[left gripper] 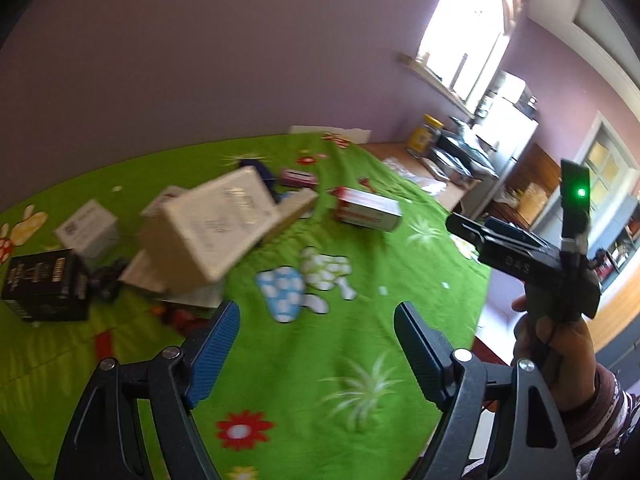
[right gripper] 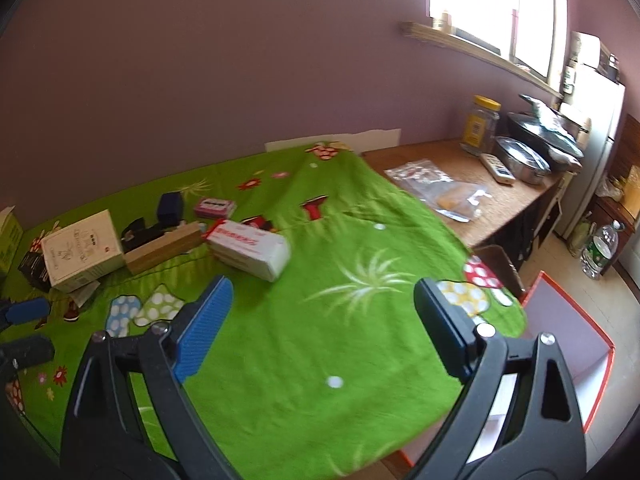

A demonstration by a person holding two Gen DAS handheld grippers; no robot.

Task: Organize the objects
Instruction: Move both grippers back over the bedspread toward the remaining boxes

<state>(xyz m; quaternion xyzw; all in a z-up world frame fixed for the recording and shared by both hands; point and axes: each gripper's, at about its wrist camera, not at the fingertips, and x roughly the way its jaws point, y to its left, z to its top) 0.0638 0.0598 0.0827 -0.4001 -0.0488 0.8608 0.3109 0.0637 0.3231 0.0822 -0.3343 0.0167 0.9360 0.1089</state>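
Two grippers are hovering spread and empty: right gripper [right gripper: 324, 320] is nearer the red-and-white carton [right gripper: 250, 249], lying upper-left, long axis slanting toward lower right; left gripper [left gripper: 316, 340] trails.

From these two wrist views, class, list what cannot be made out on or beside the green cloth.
- Print on the large white box: left wrist view, motion blur.
- Small dark items beside the black box: left wrist view, blurred, partly hidden by boxes.
- Inside of the orange-rimmed bin: right wrist view, right tongs cover it.
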